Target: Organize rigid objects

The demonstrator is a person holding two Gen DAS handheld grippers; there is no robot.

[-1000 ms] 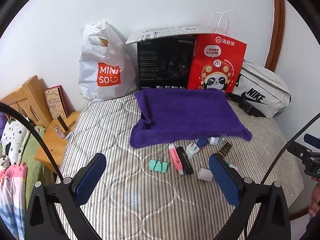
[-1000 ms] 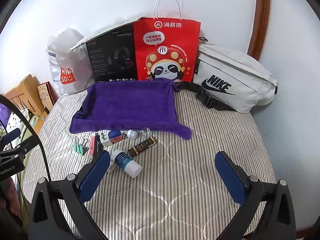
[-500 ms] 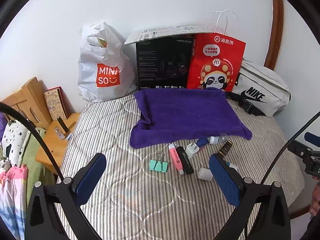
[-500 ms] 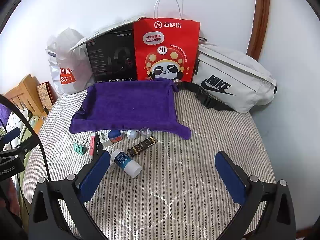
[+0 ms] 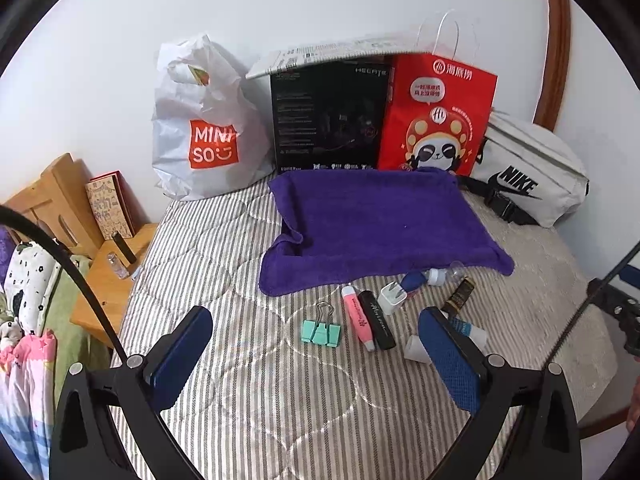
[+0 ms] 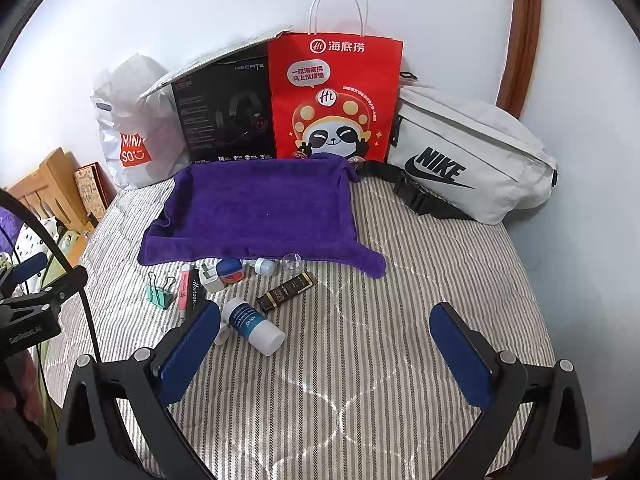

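A purple towel (image 5: 380,228) (image 6: 256,212) lies flat on the striped bed. Along its near edge sit small items: mint binder clips (image 5: 320,332) (image 6: 160,294), a pink highlighter (image 5: 358,316), a black tube (image 5: 376,320), a white charger plug (image 5: 391,299) (image 6: 210,280), a small blue jar (image 6: 231,271), a dark brown tube (image 6: 285,291) and a white-and-blue bottle (image 6: 252,326). My left gripper (image 5: 316,352) hovers open above the bed, short of the clips. Also open, my right gripper (image 6: 326,344) hangs over bare mattress, its left finger (image 6: 188,352) beside the bottle.
Against the wall stand a white Miniso bag (image 5: 200,128), a black headphone box (image 5: 328,120), a red panda bag (image 6: 332,96) and a white Nike pouch (image 6: 472,160). A wooden bedside table (image 5: 108,280) sits at the left. The bed drops off at the right.
Both views are nearly unchanged; the left gripper has drifted very slightly, and nothing on the bed has moved.
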